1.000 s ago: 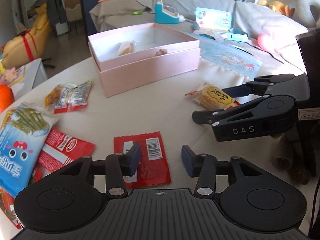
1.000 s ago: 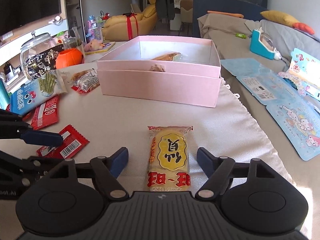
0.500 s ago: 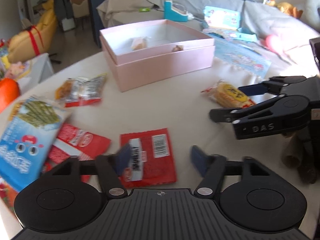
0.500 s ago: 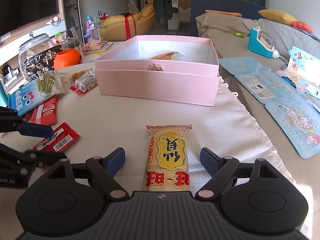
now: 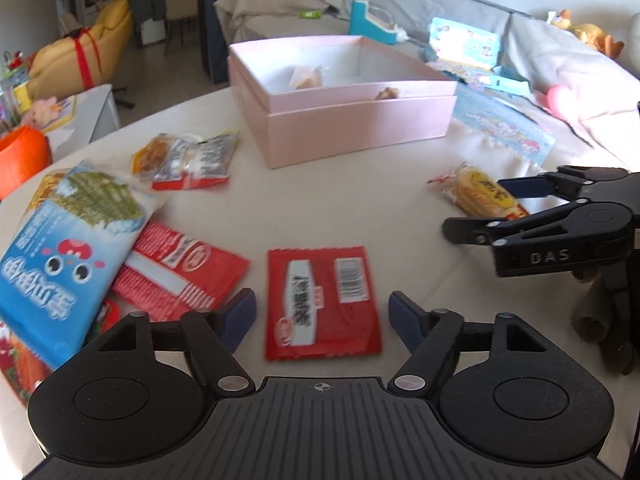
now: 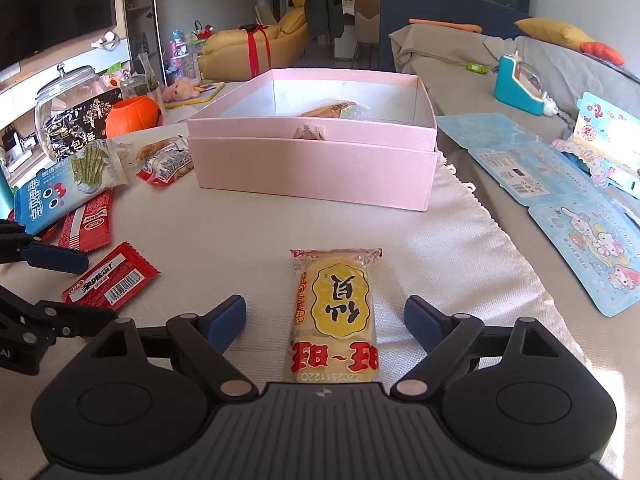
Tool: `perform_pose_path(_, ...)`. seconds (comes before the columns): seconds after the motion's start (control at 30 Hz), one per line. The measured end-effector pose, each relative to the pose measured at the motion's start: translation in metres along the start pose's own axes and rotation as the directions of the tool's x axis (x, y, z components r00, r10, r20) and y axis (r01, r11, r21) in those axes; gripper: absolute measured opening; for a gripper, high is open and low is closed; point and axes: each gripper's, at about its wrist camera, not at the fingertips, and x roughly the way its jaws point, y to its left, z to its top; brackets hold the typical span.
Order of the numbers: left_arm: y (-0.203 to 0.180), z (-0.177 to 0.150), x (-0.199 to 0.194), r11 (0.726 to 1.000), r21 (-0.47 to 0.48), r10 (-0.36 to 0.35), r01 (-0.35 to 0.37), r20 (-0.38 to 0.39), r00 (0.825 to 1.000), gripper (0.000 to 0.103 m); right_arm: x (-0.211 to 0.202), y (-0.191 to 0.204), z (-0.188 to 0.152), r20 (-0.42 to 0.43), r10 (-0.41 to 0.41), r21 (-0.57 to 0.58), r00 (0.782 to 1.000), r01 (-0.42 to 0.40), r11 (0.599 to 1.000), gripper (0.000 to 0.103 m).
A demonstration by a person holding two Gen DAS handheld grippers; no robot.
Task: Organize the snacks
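Home living room, we judge. We note: grey sofa (image 6: 520,60) with cushions far right; yellow armchair (image 6: 256,46) tied with red ribbon far left; television (image 6: 52,4) on left wall; plush toys (image 5: 588,34); children's cartoon cards (image 6: 592,248); cloth-covered table (image 6: 460,240).

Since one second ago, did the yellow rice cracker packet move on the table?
No. The yellow rice cracker packet lies equally far before the pink box, between the opening right gripper.
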Motion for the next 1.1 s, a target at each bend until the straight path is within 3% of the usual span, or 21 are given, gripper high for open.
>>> perform_pose_path(0.1,-0.008,0.000,0.000,1.000,0.024,-0.017,0.017,0.006,1.000,0.065,-0.001,-0.001,0.000,0.008,-0.003,0.007,1.000,0.003,1.000,0.083)
perform_pose_path(0.17,-0.013,-0.001,-0.001,0.998,0.041,-0.037,0.036,0.006,0.999,0.064,-0.004,-0.002,-0.001,0.028,-0.022,0.020,0.999,0.021,1.000,0.055)
perform_pose_path(0.23,-0.014,-0.002,-0.005,0.997,0.042,-0.062,0.061,0.017,0.998,0.064,-0.008,-0.004,-0.002,0.030,-0.021,0.026,0.999,0.020,0.999,0.040)
perform_pose_path(0.3,-0.012,0.000,-0.010,0.997,0.028,-0.066,0.065,0.044,0.997,0.063,-0.012,-0.007,0.001,0.018,-0.003,0.026,1.000,0.002,1.000,0.035)
perform_pose_path(0.4,-0.002,0.017,-0.022,0.996,-0.019,-0.079,0.082,0.118,0.990,0.063,-0.028,-0.014,0.013,0.049,0.038,0.035,0.998,-0.040,0.999,0.034)
perform_pose_path(0.47,0.006,0.046,-0.033,0.994,-0.040,-0.091,0.100,0.196,0.976,0.063,-0.044,-0.019,0.031,0.109,0.057,0.039,0.992,-0.062,0.997,0.034)
perform_pose_path(0.57,0.021,0.106,-0.044,0.984,-0.086,-0.111,0.153,0.369,0.923,0.065,-0.060,-0.030,0.085,0.209,0.078,0.050,0.975,-0.090,0.995,0.034)
perform_pose_path(0.63,0.037,0.147,-0.027,0.960,-0.146,-0.162,0.239,0.407,0.899,0.066,-0.063,-0.032,0.125,0.274,0.064,0.042,0.960,-0.079,0.996,0.039)
perform_pose_path(0.67,0.046,0.165,-0.010,0.944,-0.182,-0.192,0.275,0.373,0.908,0.066,-0.060,-0.032,0.142,0.301,0.055,0.039,0.952,-0.070,0.997,0.055)
perform_pose_path(0.73,0.058,0.187,0.025,0.932,-0.257,-0.178,0.256,0.290,0.940,0.065,-0.047,-0.032,0.171,0.322,-0.001,0.046,0.947,-0.015,0.999,0.080)
perform_pose_path(0.8,0.062,0.188,0.041,0.943,-0.267,-0.125,0.201,0.275,0.953,0.063,-0.031,-0.031,0.183,0.304,-0.053,0.054,0.951,0.039,0.998,0.080)
perform_pose_path(0.97,0.081,0.153,0.031,0.936,-0.271,-0.120,0.223,0.350,0.929,0.063,-0.013,-0.038,0.160,0.225,-0.015,0.080,0.974,-0.004,0.997,0.080)
perform_pose_path(1.1,0.111,0.133,0.022,0.943,-0.329,0.063,0.048,0.316,0.947,0.063,0.004,-0.032,0.140,0.138,0.015,0.061,0.990,-0.024,0.998,0.080)
